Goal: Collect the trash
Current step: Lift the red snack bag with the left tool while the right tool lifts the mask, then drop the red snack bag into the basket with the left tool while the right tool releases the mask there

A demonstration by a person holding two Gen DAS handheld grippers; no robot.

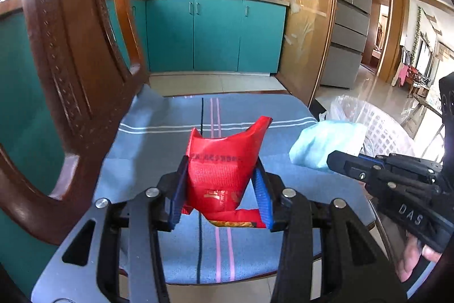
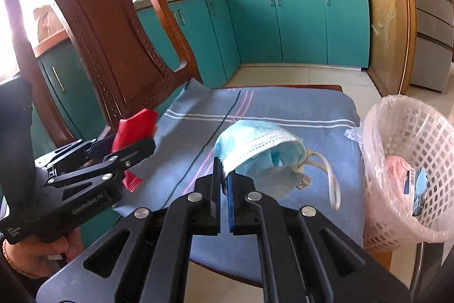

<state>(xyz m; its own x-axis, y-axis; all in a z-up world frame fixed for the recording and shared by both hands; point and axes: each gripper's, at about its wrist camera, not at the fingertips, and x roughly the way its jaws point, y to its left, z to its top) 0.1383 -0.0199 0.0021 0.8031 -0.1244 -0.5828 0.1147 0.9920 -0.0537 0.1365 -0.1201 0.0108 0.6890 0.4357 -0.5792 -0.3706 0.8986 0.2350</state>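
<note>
A crumpled red wrapper is pinched between the blue pads of my left gripper, which is shut on it above the chair seat. In the right wrist view the same red wrapper sticks up out of the left gripper at the left. My right gripper is shut on the edge of a light blue face mask, whose ear loops dangle to the right. In the left wrist view the mask hangs from the right gripper, close to the basket.
A white lattice waste basket with a clear liner stands right of the chair and holds pink and blue scraps. A blue striped cloth covers the seat. The wooden chair back rises at the left. Teal cabinets stand behind.
</note>
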